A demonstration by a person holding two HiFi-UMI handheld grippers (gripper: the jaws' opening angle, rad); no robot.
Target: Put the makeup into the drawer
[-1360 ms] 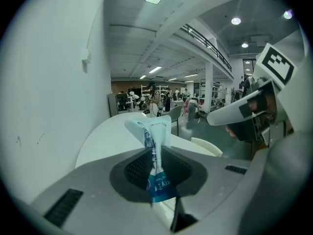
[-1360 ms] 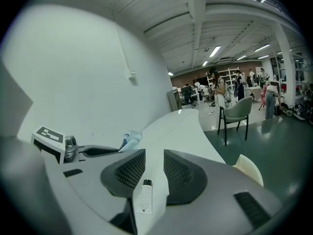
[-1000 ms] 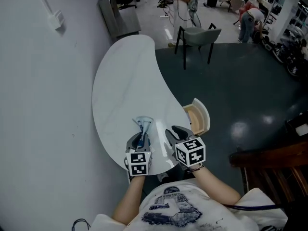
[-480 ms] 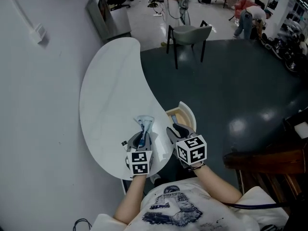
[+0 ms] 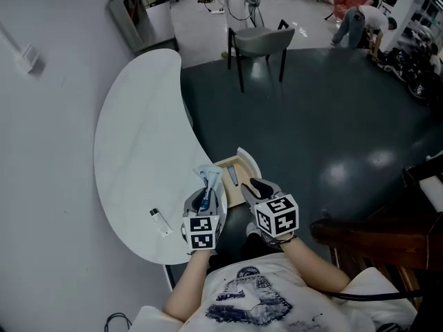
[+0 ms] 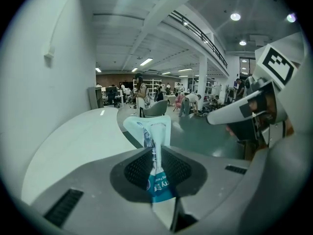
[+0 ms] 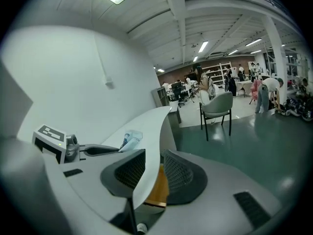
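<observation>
Head view: bench [image 5: 131, 137] with the drawer [image 5: 252, 164] open at its edge; right gripper [image 5: 255, 189] fingers are clamped on its front. Left gripper [image 5: 206, 194] fingers pinch the tube [image 5: 208, 177], just beside the drawer. Swing the tube over the opening, lower it, then release. Hold the drawer steady.

You are working at a white, kidney-shaped tabletop [image 5: 131, 137] that is curving along the grey wall [image 5: 48, 185] on its left edge. A small white tube [image 5: 160, 221] is lying alone on the bare surface near the tabletop's near end. At the right edge, close to that same end, a wooden drawer [image 5: 248, 163] is standing open, and a slim dark stick [image 5: 232, 176] is lying inside it.
</observation>
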